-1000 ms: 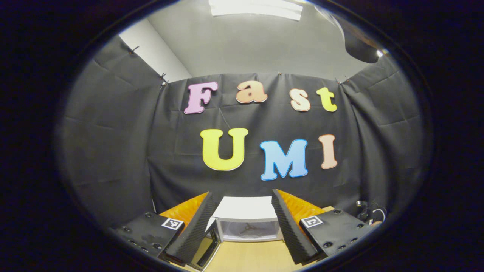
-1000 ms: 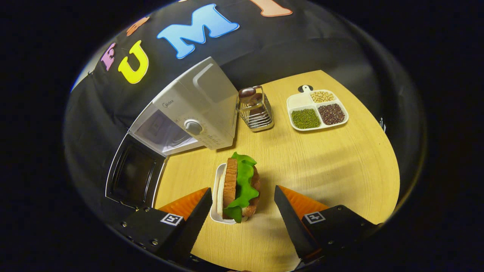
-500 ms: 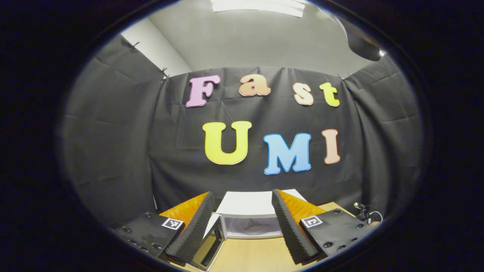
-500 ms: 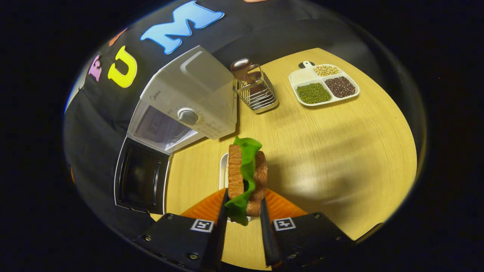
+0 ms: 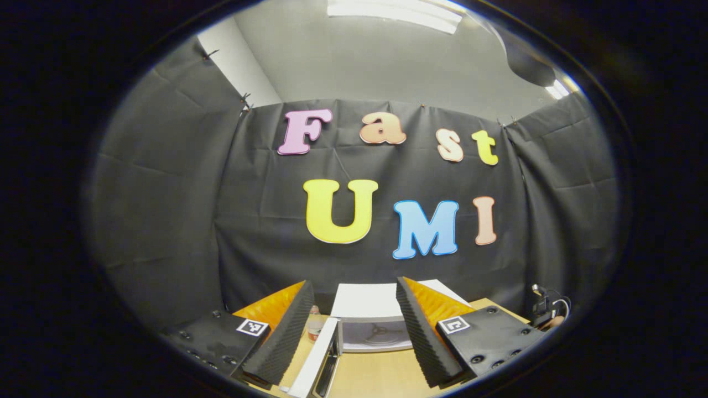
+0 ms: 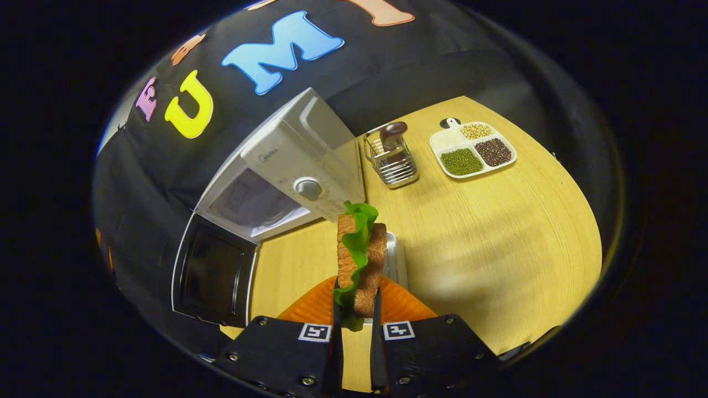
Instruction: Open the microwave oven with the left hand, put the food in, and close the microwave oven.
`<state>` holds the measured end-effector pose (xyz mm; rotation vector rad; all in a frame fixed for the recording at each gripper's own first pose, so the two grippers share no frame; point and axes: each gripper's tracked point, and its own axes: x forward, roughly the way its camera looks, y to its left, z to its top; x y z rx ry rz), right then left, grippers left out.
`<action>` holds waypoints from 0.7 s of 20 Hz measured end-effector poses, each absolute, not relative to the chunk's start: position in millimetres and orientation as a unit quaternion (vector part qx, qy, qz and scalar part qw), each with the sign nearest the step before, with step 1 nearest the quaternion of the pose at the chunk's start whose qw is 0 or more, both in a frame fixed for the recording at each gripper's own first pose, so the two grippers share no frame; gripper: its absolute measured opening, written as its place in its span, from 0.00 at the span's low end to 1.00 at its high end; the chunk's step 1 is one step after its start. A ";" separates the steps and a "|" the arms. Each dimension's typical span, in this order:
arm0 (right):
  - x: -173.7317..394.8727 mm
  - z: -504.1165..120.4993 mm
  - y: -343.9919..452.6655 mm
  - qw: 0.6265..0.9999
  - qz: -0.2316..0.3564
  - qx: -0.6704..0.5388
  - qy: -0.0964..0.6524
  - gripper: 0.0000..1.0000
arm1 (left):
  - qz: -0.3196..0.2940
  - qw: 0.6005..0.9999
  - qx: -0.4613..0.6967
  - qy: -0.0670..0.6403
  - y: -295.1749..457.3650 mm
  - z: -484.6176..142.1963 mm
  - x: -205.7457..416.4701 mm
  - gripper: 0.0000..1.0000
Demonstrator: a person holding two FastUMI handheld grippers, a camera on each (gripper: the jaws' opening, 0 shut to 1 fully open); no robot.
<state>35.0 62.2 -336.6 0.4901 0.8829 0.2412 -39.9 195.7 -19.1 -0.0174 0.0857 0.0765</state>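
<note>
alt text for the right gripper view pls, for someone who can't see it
The right gripper is shut on a sandwich with lettuce, held above a wooden table. Behind it, a white microwave stands with its door open, beside a wire rack and a divided tray of beans.

- The microwave oven (image 6: 287,171) is white, with a round dial on its front panel. Its dark-windowed door (image 6: 213,273) hangs wide open and the pale cavity is bare.
- The sandwich (image 6: 360,257), brown bread slices with green lettuce between them, stands on edge in front of the microwave oven, lifted above its small white tray (image 6: 394,260).
</note>
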 end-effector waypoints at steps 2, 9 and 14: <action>32.1 -317.8 86.0 0.873 0.125 0.251 0.400 0.19 | 0.034 0.999 -0.013 0.039 210.5 -16.6 -39.5 0.96; 37.1 -280.6 174.8 0.862 0.152 0.347 0.337 0.19 | 0.000 0.999 0.009 0.037 239.9 -12.6 -35.0 0.96; 64.0 -283.6 216.6 0.847 0.130 0.412 0.309 0.19 | -0.008 0.999 0.007 0.039 264.6 -14.6 -34.3 0.96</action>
